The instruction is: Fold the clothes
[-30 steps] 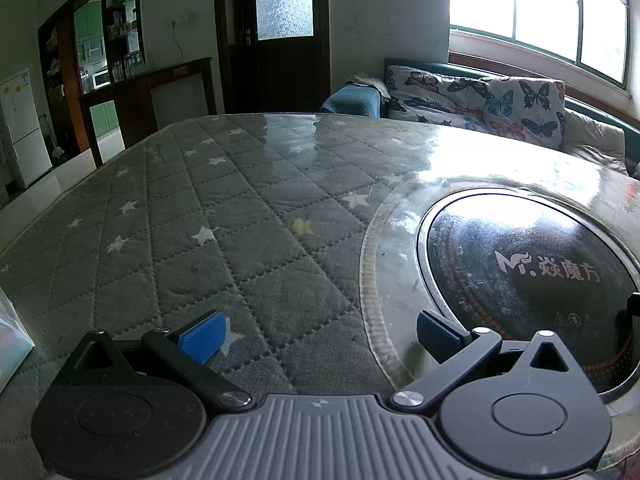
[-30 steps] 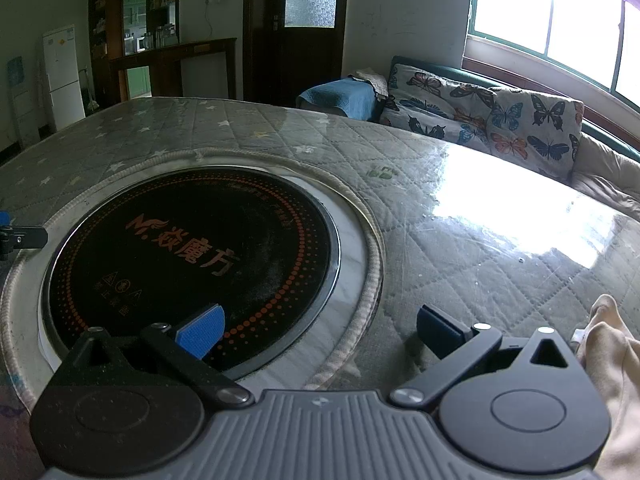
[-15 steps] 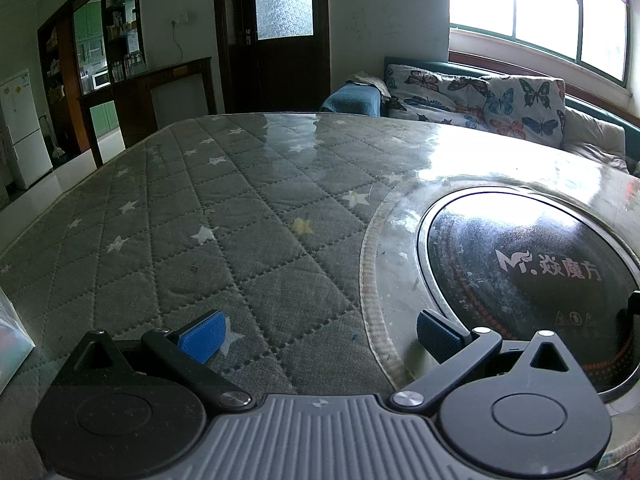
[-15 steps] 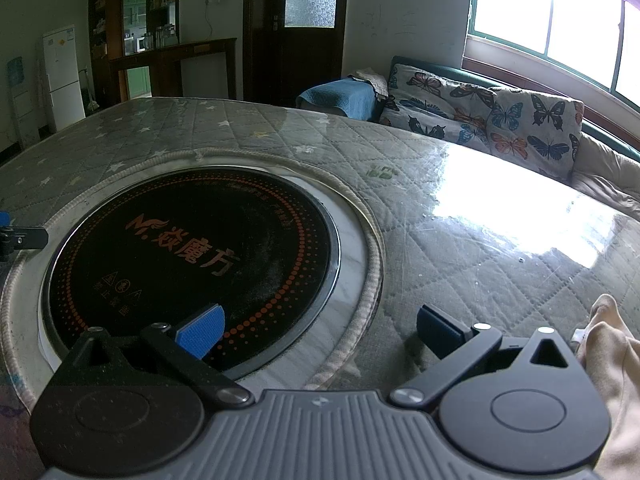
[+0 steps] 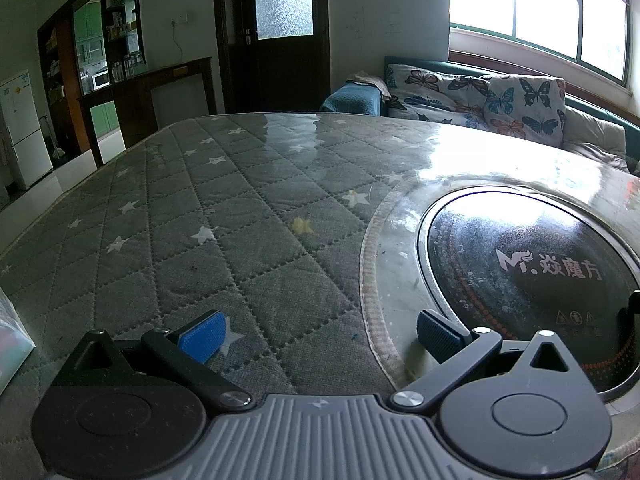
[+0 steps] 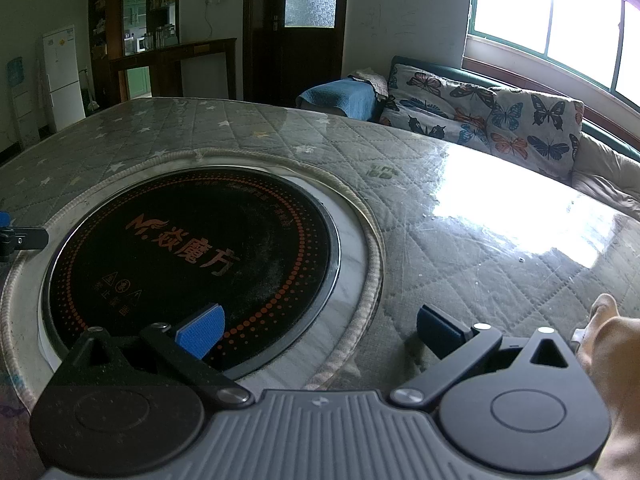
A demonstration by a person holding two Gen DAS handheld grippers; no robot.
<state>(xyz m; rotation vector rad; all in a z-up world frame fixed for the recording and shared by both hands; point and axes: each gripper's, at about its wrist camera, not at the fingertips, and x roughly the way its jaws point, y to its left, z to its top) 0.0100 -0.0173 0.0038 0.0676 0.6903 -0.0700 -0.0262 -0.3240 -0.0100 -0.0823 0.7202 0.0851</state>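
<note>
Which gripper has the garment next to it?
The right gripper: tan garment lies just off its right side. The left gripper sees only quilted cover.

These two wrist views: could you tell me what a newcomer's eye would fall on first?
The round black cooktop with orange lettering, set into the middle of the quilted, star-patterned table, dominates both views. Next comes the butterfly-print sofa under the bright window behind the table. A tan garment shows only at the right edge of the right wrist view, beside the open right gripper; the left gripper is open too.
</note>
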